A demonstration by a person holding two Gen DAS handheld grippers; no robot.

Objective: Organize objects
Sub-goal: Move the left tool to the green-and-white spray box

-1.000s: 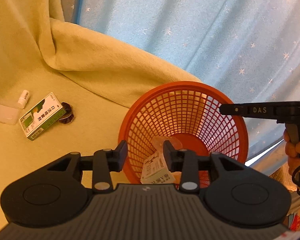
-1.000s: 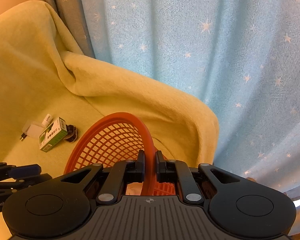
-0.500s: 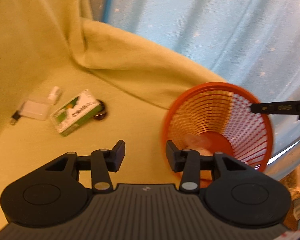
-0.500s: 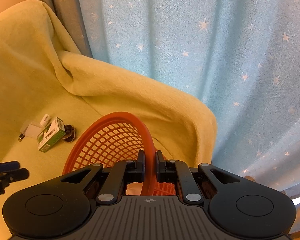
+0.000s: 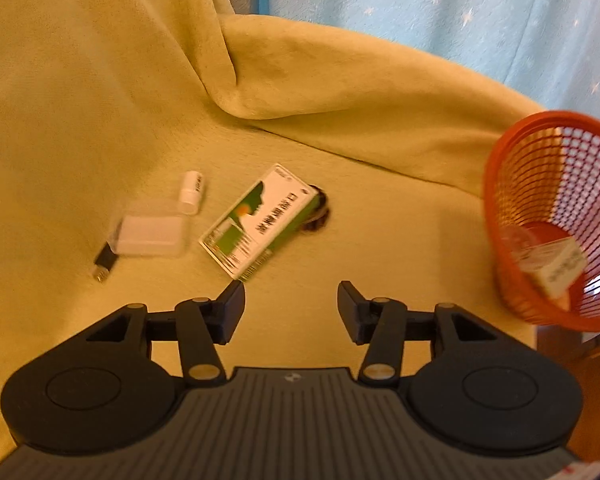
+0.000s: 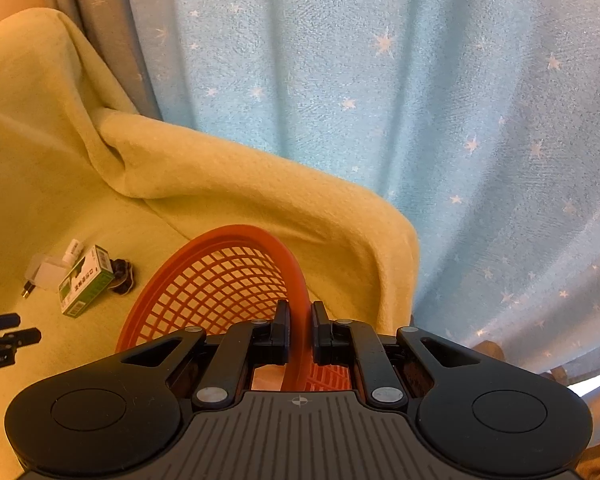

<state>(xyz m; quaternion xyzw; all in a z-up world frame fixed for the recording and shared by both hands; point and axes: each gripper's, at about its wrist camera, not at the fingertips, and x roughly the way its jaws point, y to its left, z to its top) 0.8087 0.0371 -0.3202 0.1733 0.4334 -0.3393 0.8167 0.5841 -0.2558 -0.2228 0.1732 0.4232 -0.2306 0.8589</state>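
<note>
The right gripper (image 6: 299, 330) is seen clenched on the rim of the orange mesh basket (image 6: 228, 276), the rim being pinched between its fingers (image 6: 281, 330). The basket is held tilted at the right edge of the yellow blanket (image 5: 340, 92), and a white box (image 5: 558, 270) is seen lying inside it. The left gripper (image 5: 291, 310) is held above the blanket with its fingers spread apart and nothing between them. Just ahead of it, a green and white box (image 5: 260, 222) is found lying flat, with a dark round object (image 5: 318, 216) touching its far end. To the left, a clear plastic case (image 5: 152, 232), a small white tube (image 5: 192, 192) and a black USB stick (image 5: 105, 264) are grouped closely together.
</note>
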